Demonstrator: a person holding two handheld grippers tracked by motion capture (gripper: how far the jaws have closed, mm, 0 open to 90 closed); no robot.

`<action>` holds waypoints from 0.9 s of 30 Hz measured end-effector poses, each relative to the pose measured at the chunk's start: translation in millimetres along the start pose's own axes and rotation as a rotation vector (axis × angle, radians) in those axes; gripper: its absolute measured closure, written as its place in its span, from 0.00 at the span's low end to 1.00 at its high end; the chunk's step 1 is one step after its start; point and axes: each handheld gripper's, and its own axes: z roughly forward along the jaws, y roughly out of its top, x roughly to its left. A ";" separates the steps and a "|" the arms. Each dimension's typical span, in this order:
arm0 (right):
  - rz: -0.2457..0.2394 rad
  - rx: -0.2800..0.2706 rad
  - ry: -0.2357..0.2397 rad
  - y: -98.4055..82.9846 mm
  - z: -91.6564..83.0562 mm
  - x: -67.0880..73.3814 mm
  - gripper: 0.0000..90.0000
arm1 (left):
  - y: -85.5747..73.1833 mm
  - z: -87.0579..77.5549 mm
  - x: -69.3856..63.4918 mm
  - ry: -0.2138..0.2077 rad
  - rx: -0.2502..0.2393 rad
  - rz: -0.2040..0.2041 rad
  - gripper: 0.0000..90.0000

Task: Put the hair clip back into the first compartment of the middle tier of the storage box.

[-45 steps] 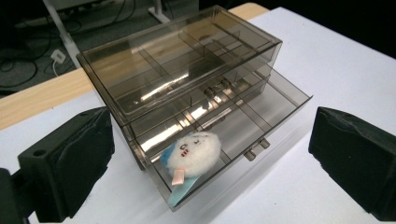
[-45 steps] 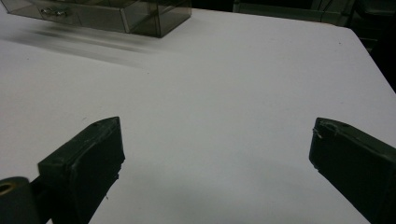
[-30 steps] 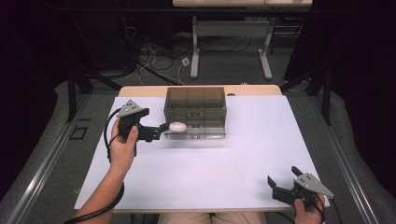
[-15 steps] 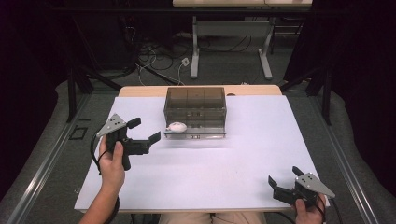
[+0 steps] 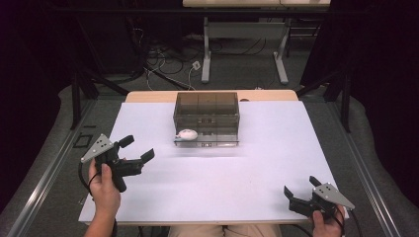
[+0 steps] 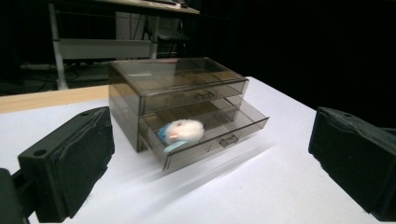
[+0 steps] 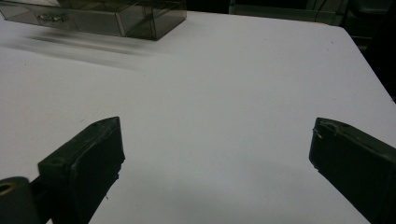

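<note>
- The white fluffy ball (image 6: 183, 130) lies at the left end of the open lower drawer (image 6: 219, 135) of the smoky plastic drawer box (image 5: 206, 117), at the back of the tabletop (image 5: 222, 182).
- It looks soft and light, likely squashy; a gentle pinch across its middle should do.
- Left gripper (image 5: 134, 152) hovers near, front-left of the box, fingers apart and empty.
- Right gripper (image 5: 300, 193) rests well apart at the near right corner, fingers apart.

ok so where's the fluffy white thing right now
The fluffy white thing lies in the open lower drawer of the smoky clear drawer box, at the drawer's left end in the high view, apart from both grippers.
</note>
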 end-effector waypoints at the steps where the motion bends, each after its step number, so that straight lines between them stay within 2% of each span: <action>1: -0.001 0.000 0.003 0.0 -0.4 -0.2 0.03 | -2.3 -2.0 0.9 0.001 -0.005 -0.012 0.00; 8: 0.004 -0.008 0.004 -0.1 -0.3 -0.2 0.03 | -18.2 -13.4 6.8 0.019 -0.015 -0.023 0.00; 19: 0.005 -0.002 -0.001 0.1 -1.3 -0.6 0.03 | -53.0 -26.6 15.0 0.025 -0.012 -0.049 0.01; 27: 0.006 -0.005 0.005 -0.1 -0.5 0.0 0.03 | -68.4 -30.3 16.3 0.041 -0.005 -0.044 0.01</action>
